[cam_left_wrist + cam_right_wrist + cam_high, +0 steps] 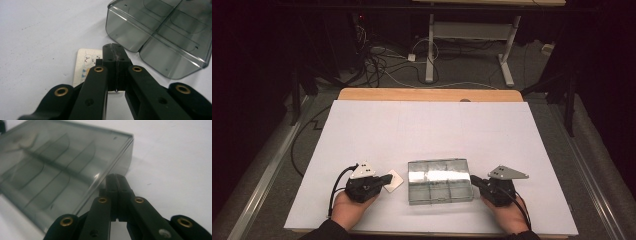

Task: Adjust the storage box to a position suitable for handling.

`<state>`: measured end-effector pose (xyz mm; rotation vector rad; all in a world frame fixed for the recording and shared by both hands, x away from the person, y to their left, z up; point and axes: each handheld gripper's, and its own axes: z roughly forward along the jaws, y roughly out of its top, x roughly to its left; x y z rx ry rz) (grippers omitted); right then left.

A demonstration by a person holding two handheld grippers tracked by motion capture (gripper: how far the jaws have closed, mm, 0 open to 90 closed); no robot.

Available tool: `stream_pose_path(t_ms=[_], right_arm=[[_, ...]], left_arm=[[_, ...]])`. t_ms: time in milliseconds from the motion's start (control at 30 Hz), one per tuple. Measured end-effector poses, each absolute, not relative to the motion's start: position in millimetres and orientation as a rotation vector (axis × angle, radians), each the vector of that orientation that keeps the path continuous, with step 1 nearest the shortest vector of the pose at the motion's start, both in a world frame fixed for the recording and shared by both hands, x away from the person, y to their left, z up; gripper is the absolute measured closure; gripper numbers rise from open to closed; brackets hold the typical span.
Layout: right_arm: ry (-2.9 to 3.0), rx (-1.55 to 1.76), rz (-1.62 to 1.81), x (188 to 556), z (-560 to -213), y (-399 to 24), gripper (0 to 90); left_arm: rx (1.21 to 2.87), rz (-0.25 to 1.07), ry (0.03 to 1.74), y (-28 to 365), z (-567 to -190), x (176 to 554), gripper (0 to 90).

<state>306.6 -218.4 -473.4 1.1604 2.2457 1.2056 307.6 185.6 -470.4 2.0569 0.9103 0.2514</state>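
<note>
Faintly, the card under the closed, empty left claw shows unreadable print; the right claw, closed and empty too, meets the unlabelled box.

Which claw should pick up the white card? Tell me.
Left. The left claw, jaws shut, sits right over the white card; the right claw is across the clear compartment box.

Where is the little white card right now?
In the high view the white card lies flat on the table, just left of the clear box, right at the tips of the left gripper.
</note>
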Motion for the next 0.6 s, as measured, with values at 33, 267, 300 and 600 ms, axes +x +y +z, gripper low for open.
stream_pose_path(t_ms=[33,267,300,600], right_arm=[[2.263,1.129,1.183,300.0,-474.2,-213.6,90.0],[2.292,1.125,1.171,282.8,-474.4,-214.0,90.0],[2.292,1.125,1.171,282.8,-474.4,-214.0,90.0],[2.328,1.092,1.181,266.3,-475.2,-209.2,90.0]], left_arm=[[2.057,0.249,0.914,185.7,-470.8,307.7,87.6],[2.059,0.249,0.906,185.4,-471.2,307.9,87.6],[2.060,0.249,0.906,185.3,-471.2,307.9,87.6],[2.056,0.248,0.904,185.4,-471.4,307.7,87.6]])
